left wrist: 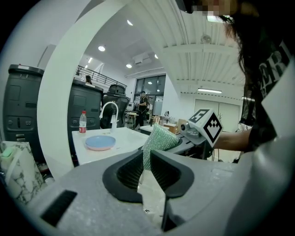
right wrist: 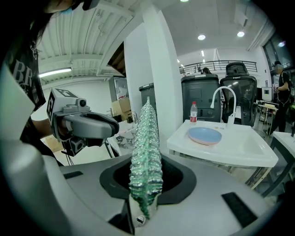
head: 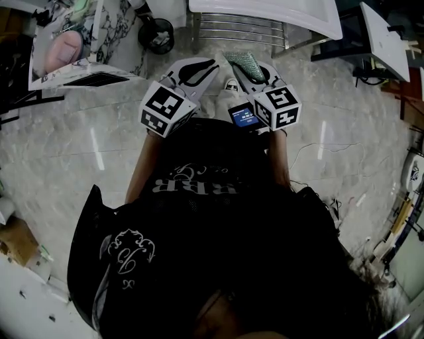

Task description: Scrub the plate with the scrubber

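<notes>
A pale blue plate (left wrist: 100,142) (right wrist: 205,135) lies on a white sink table (right wrist: 239,152) some way ahead of both grippers, beside a curved faucet (right wrist: 225,99). My right gripper (right wrist: 146,177) (head: 244,65) is shut on a green mesh scrubber (right wrist: 145,147) (head: 246,63), which stands upright out of its jaws. My left gripper (left wrist: 147,157) (head: 213,64) is held close beside it at chest height, its jaws together with nothing between them. In the left gripper view the scrubber (left wrist: 159,138) shows just beyond the jaw tips. The plate is not visible in the head view.
The sink table's front edge (head: 265,13) is at the top of the head view, with a metal rack (head: 242,30) below it. A black bin (head: 157,34) and a marbled bag (head: 116,30) stand to the left. A water bottle (right wrist: 194,112) stands on the table. A white column (right wrist: 156,69) rises nearby.
</notes>
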Tool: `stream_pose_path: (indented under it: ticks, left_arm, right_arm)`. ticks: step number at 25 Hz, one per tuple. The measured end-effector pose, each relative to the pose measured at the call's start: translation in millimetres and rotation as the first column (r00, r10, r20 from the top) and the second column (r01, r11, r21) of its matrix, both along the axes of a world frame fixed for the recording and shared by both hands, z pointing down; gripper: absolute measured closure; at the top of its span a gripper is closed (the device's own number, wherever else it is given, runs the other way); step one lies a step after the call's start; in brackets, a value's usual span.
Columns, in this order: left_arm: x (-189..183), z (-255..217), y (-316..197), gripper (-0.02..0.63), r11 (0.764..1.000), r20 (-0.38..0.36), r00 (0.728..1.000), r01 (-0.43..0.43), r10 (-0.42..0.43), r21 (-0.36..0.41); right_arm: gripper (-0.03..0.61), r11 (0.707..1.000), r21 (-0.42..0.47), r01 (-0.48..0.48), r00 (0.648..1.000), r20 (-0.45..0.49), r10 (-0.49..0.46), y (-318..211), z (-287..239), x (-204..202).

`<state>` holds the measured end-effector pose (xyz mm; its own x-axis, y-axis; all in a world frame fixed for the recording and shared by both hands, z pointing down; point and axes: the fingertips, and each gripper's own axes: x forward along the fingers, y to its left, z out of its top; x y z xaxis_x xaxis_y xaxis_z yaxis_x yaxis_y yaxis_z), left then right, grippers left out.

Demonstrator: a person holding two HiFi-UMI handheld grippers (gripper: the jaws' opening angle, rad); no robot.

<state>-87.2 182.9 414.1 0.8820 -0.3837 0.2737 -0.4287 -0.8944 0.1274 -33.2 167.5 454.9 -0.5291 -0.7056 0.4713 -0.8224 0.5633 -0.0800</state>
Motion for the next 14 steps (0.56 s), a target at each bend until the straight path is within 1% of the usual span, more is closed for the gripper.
stream_pose_path:
  ticks: [14]
  left_arm:
    - [-5.9, -1.3, -4.6, 0.571, 1.0, -0.005, 1.0, 0.014, -0.014, -0.002]
  right_arm:
    - [0.488, 1.0, 0.002, 0.007, 1.0, -0.016, -0.007, -7.2, -1.9, -2.7]
